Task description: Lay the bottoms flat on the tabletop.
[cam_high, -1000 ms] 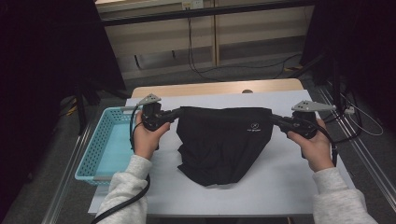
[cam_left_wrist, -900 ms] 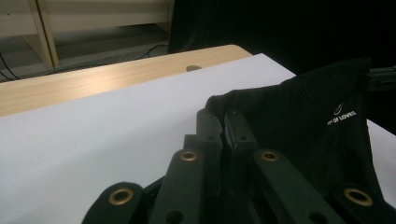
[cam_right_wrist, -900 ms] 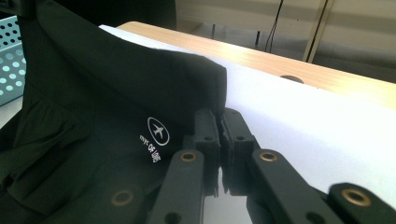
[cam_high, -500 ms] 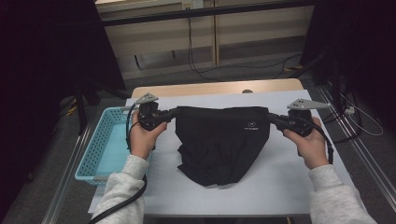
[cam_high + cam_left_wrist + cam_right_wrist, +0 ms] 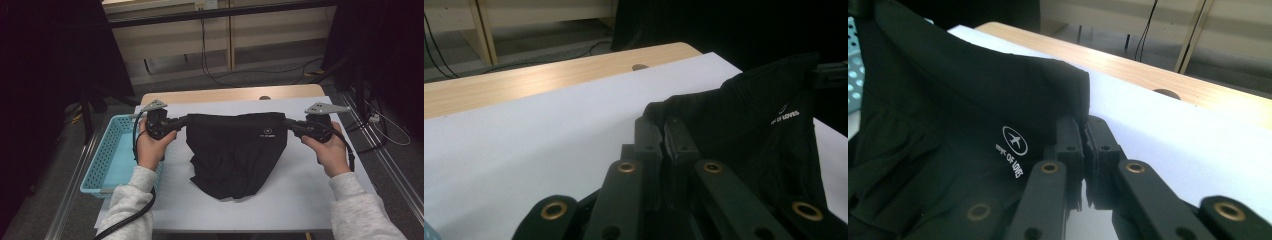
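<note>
A black garment (image 5: 235, 150) with a small white logo (image 5: 268, 134) hangs stretched between both grippers above the white table top (image 5: 310, 185). Its lower part droops in folds onto the table. My left gripper (image 5: 184, 120) is shut on the garment's left top corner, and in the left gripper view its jaws (image 5: 663, 131) pinch the black cloth (image 5: 754, 125). My right gripper (image 5: 289, 123) is shut on the right top corner; in the right gripper view the jaws (image 5: 1084, 130) clamp the hem beside the plane logo (image 5: 1014, 140).
A light blue plastic basket (image 5: 107, 155) stands at the table's left edge, beside my left forearm. A wooden strip (image 5: 230, 94) runs along the far edge of the table. Cables lie on the floor beyond, and metal rails flank both sides.
Both hands have lifted a little and the garment's top edge is pulled straighter between them. The grips have not changed.
</note>
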A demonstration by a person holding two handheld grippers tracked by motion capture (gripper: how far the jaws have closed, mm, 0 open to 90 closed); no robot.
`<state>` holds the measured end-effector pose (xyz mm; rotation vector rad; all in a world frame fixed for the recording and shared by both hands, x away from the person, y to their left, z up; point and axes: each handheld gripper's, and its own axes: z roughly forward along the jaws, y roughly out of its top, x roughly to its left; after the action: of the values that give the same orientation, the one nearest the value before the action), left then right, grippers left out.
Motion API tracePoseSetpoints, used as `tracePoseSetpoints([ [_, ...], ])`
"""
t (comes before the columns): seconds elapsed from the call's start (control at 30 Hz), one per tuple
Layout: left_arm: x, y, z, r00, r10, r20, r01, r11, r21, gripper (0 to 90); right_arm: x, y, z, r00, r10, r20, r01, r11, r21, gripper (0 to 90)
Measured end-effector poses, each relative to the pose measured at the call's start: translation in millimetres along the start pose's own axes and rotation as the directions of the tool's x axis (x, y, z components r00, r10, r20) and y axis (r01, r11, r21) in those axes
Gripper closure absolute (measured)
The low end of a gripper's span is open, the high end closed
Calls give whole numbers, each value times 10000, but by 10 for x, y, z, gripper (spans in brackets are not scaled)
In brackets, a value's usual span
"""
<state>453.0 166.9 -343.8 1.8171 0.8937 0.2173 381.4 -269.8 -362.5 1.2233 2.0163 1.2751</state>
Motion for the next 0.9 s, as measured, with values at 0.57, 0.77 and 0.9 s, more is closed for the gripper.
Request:
tracePoseSetpoints([
  [0.57,127,43,130,9996,-259,-93,262,9991,344,863,-73,-1,126,9999,-169,-23,170,9994,302,869],
  [0.77,314,393,286,9984,-93,-565,98,9999,77,866,-244,249,317,9985,-195,507,173,9989,437,874],
  [0.9,384,711,455,9920,-155,-1254,52,9966,-823,855,-363,693,544,9782,315,2051,-138,9961,-871,865],
])
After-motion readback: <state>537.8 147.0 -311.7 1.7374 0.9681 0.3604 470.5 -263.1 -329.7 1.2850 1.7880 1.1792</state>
